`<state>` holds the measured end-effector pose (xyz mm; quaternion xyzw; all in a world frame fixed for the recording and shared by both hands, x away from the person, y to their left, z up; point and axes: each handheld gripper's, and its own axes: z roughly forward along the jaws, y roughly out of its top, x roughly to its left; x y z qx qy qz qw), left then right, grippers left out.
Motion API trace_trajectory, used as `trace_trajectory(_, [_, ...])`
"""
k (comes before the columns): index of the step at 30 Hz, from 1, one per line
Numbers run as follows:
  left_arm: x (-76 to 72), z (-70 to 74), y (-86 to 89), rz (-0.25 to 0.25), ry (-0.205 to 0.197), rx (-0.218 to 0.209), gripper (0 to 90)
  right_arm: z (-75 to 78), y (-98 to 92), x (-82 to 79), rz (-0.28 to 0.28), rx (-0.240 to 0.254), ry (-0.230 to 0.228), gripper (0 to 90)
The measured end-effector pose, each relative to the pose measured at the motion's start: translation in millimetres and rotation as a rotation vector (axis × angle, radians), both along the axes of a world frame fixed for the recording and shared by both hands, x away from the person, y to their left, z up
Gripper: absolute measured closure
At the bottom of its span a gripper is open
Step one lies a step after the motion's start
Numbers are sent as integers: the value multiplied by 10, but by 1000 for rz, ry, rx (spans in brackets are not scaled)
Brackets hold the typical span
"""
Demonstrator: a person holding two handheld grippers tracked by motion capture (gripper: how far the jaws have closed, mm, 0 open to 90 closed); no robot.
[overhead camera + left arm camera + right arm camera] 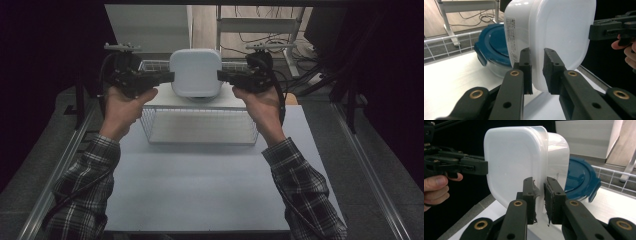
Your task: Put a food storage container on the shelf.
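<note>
Front half of table (200, 190) bare, free to pass. Wire basket (200, 131) blocks centre; blue-lidded glass container (495, 53) sits right behind the white container (195, 72) held up w/ both grippers.

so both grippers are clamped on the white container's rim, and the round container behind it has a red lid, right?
Not red: the round container's lid is blue, clear in the left gripper view. The rest holds: left gripper and right gripper both clamp the white container by its rim.
</note>
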<state>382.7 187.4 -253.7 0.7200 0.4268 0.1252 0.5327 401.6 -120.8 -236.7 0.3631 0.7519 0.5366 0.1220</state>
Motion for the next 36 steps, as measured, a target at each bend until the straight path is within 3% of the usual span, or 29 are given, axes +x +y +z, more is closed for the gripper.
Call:
trace_trajectory(9, [228, -10, 39, 17, 32, -29, 774, 40, 75, 256, -21, 3, 33, 777])
trace_trajectory(17, [302, 19, 45, 10, 47, -39, 747, 53, 109, 363, -39, 1, 49, 754])
trace_trajectory(23, [344, 61, -29, 15, 40, -29, 691, 49, 119, 392, -57, -20, 49, 675])
trace_trajectory(30, [444, 49, -98, 34, 49, -6, 671, 34, 137, 484, -83, -13, 52, 595])
trace_trajectory(34, [505, 26, -103, 37, 68, -37, 649, 9, 185, 537, -102, -49, 40, 562])
trace_trajectory(36, [538, 25, -101, 41, 75, -41, 630, -7, 189, 572, -115, -44, 37, 533])
